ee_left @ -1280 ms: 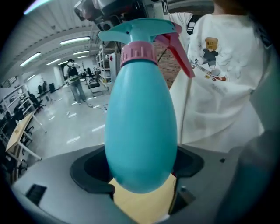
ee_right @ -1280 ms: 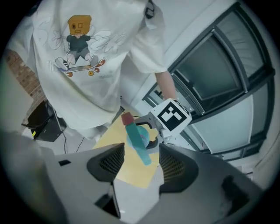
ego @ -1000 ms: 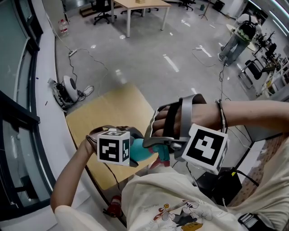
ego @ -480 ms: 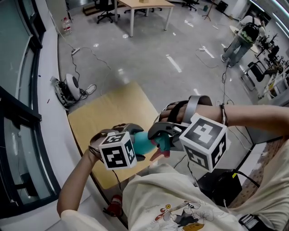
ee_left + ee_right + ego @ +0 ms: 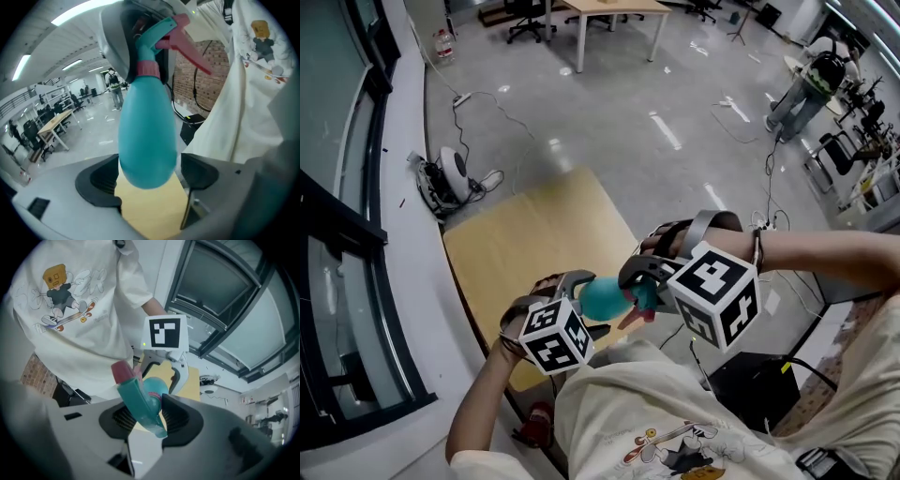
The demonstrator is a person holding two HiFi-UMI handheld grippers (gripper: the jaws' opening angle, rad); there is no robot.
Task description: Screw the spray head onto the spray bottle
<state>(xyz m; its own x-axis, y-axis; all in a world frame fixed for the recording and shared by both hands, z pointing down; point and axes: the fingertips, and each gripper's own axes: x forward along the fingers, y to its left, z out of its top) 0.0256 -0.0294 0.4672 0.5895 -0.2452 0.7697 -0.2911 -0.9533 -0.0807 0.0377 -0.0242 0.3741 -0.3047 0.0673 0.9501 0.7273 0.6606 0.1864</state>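
Screwing step in hand. My left tool (image 5: pixel 149 180) grasping spray bottle (image 5: pixel 147 136); right tool (image 5: pixel 144 420) clenched on spray head (image 5: pixel 136 394), at bottle's 3 o'clock. Next, I judge: twist head, bottle steady.

Quantities: one spray bottle (image 5: pixel 147 136), one spray head (image 5: pixel 136 397), two grippers (left gripper (image 5: pixel 149 178), right gripper (image 5: pixel 140 416)), one surface (image 5: pixel 534 244)

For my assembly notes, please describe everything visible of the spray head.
The spray head looks like teal plastic, with a pink nozzle tip, pink trigger and pink collar. It sits on the neck of the teal bottle, held in the air. The right tool clamps its body between both pads.
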